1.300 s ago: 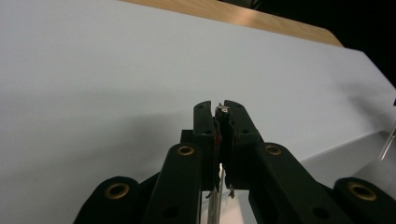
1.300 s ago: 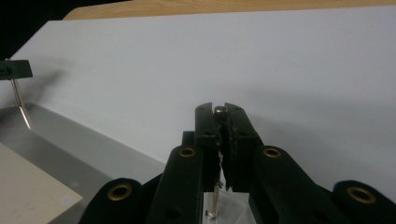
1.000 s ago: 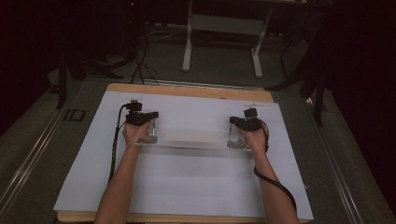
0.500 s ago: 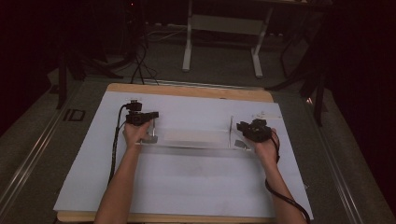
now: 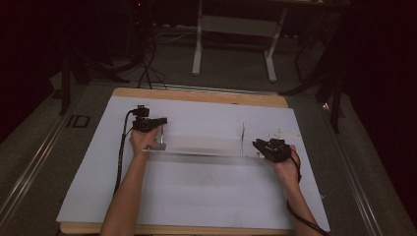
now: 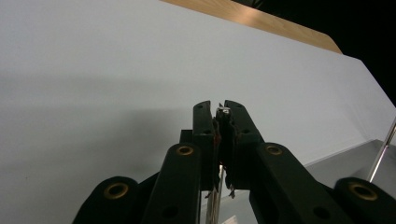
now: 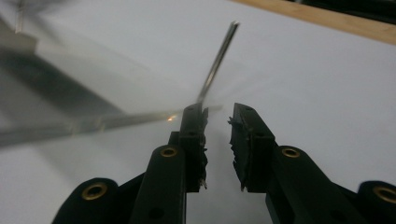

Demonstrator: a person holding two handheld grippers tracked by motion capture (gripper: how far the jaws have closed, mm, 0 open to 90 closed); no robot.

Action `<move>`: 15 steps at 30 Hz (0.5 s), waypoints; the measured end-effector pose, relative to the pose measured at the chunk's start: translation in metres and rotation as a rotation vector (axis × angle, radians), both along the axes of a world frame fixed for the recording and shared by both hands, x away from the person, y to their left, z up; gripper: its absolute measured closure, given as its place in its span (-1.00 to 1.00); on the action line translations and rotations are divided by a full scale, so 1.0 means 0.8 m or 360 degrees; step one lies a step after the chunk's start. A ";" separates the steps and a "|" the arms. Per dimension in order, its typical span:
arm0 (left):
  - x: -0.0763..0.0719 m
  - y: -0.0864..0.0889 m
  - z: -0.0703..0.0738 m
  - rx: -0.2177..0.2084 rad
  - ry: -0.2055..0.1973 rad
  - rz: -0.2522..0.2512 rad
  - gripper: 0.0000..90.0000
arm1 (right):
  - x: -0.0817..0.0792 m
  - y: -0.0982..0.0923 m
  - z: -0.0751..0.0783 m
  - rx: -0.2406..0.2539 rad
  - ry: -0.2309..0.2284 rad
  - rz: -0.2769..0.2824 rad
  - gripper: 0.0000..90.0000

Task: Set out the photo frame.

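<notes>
A clear plastic tray (image 5: pixel 201 145) with low upright end walls lies on the white sheet (image 5: pixel 196 196). My left gripper (image 5: pixel 158 141) points down at the tray's left end and is shut on that thin clear wall (image 6: pixel 219 186); in the left gripper view the gripper (image 6: pixel 222 112) pinches the wall's edge. My right gripper (image 5: pixel 257 144) lies just right of the tray's right end wall (image 5: pixel 243 132), pointing left. In the right gripper view the gripper (image 7: pixel 218 126) has just been opening; nothing is between its jaws, and the clear wall edge (image 7: pixel 217 60) stands beyond the left jaw.
The white sheet covers a wooden table, whose edge (image 5: pixel 196 96) shows at the back. A black cable (image 5: pixel 120 152) trails from the left gripper along the forearm. A metal desk frame (image 5: pixel 231 44) stands on the dark floor behind the table.
My right gripper has let go of the tray's right end wall and moved right and a little toward the person. The left gripper and the tray have stayed put.
</notes>
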State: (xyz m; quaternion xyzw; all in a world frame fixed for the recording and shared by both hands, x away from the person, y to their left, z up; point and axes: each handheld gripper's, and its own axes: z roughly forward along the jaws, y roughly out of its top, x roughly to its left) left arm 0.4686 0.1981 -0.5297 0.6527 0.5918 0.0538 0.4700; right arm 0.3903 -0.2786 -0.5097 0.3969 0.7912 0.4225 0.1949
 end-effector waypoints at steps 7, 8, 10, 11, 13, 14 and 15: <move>0.000 0.000 0.000 -0.0002 0.0012 0.0002 0.87 | -0.005 0.007 -0.003 -0.0068 -0.0010 0.0096 0.60; 0.000 0.000 0.001 0.0000 0.0012 0.0002 0.87 | -0.006 0.010 -0.005 -0.0089 -0.0015 0.0131 0.51; 0.001 0.000 0.000 -0.0004 0.0014 0.0002 0.87 | -0.008 0.013 -0.005 -0.0120 -0.0033 0.0163 0.43; 0.001 0.000 0.000 -0.0004 0.0014 0.0002 0.87 | -0.008 0.013 -0.005 -0.0120 -0.0033 0.0163 0.43; 0.001 0.000 0.000 -0.0003 0.0014 0.0001 0.87 | -0.010 0.018 -0.001 -0.0083 -0.0092 0.0208 0.26; 0.001 0.000 0.000 -0.0007 0.0015 0.0001 0.87 | -0.010 0.019 0.000 -0.0072 -0.0111 0.0225 0.21; 0.001 0.000 0.000 -0.0009 0.0017 0.0000 0.87 | -0.010 0.021 0.001 -0.0069 -0.0133 0.0241 0.18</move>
